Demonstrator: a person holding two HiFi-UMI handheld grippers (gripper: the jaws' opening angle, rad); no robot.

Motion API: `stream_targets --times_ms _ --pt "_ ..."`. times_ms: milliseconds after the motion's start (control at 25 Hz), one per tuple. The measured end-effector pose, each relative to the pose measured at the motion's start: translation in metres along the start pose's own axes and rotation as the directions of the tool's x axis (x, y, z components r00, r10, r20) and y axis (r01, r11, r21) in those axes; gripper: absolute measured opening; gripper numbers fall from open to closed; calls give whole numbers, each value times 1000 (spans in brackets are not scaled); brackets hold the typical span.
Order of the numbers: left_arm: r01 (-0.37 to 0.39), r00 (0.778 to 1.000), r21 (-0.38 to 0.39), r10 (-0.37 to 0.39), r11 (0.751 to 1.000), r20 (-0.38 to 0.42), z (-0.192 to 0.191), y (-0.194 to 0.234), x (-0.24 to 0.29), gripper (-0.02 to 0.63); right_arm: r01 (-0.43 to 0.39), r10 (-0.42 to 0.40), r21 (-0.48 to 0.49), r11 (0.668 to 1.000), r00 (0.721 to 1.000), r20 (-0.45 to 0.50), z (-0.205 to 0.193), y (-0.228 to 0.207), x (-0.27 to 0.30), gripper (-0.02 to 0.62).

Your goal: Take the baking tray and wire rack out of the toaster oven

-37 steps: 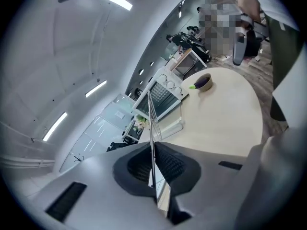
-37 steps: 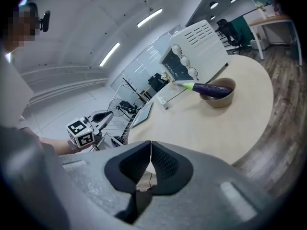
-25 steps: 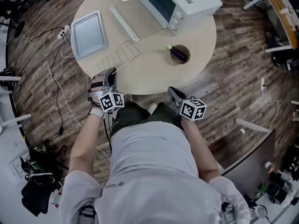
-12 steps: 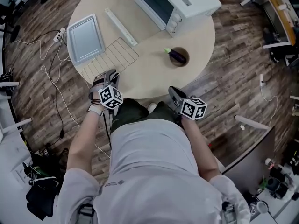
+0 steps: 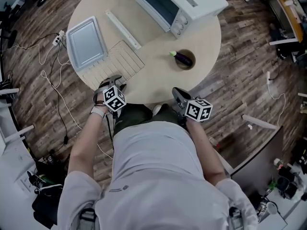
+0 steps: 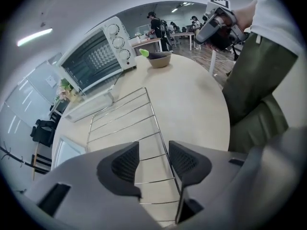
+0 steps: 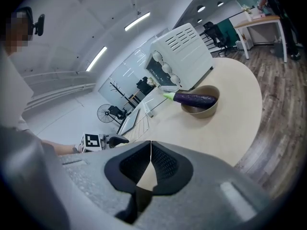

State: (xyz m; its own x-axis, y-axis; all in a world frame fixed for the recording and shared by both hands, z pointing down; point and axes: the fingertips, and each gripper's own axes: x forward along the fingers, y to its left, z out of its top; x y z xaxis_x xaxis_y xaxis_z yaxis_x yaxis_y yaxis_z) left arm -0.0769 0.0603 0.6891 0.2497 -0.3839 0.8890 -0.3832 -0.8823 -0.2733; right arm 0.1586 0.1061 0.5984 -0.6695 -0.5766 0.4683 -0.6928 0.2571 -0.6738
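The fingers (image 6: 125, 164) of the left gripper (image 5: 112, 83) stand spread, having just been opening. The near edge of the wire rack (image 5: 115, 63) shows between them with neither pad pressing on it. At the far left of the round surface (image 5: 158, 71) the baking tray (image 5: 86, 43) lies flat, just beside the rack; whether they touch I cannot tell. The rack lies flat at the near left, close to the rim. A long white strip (image 5: 123, 28) lies right of the tray, and the toaster oven (image 5: 180, 4) stands at the far side. To its near right, a bowl (image 7: 204, 111) holds an eggplant (image 7: 194, 98). The right gripper (image 5: 178, 96) hangs off the near edge, fingers (image 7: 165, 164) pressed together on nothing.
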Motion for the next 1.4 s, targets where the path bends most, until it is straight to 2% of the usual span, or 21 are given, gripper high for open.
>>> stream_targets --times_ms 120,280,600,760,840,960,1080,1160,1240,1320,1400 --pt "52 999 -37 -52 998 -3 -2 -4 3 201 -1 1 5 1000 1000 0 1 1 2 6" --pt "100 995 -123 -100 987 11 -3 -6 0 239 1 -1 7 1000 1000 0 -1 2 -1 8" --pt "70 997 -256 -62 964 37 -2 -13 -23 239 -41 40 -24 999 999 -14 -4 10 -5 6" --pt "21 997 -358 4 934 71 4 -20 -46 239 -99 97 -67 993 995 -27 -2 25 -6 7" --pt "3 995 -436 42 900 95 8 -22 -60 238 -136 133 -102 986 991 -35 1 37 -7 6" --pt "-10 986 -560 101 828 131 11 -24 -83 225 -195 186 -170 966 980 -66 7 58 -6 8" --pt "-12 970 -680 173 733 170 7 -22 -110 198 -253 235 -231 939 967 -102 13 83 1 6" --pt "-3 947 -754 245 657 209 8 -15 -129 183 -298 274 -268 916 954 -122 21 101 8 6" --pt "8 918 -799 313 601 245 10 -9 -150 138 -338 311 -305 890 941 -135 30 122 12 6" --pt "0 893 -812 365 584 262 11 -5 -171 92 -375 348 -339 863 927 -140 39 147 16 6" --pt "-19 872 -812 407 583 271 10 0 -192 79 -408 383 -373 833 913 -145 47 171 19 6"
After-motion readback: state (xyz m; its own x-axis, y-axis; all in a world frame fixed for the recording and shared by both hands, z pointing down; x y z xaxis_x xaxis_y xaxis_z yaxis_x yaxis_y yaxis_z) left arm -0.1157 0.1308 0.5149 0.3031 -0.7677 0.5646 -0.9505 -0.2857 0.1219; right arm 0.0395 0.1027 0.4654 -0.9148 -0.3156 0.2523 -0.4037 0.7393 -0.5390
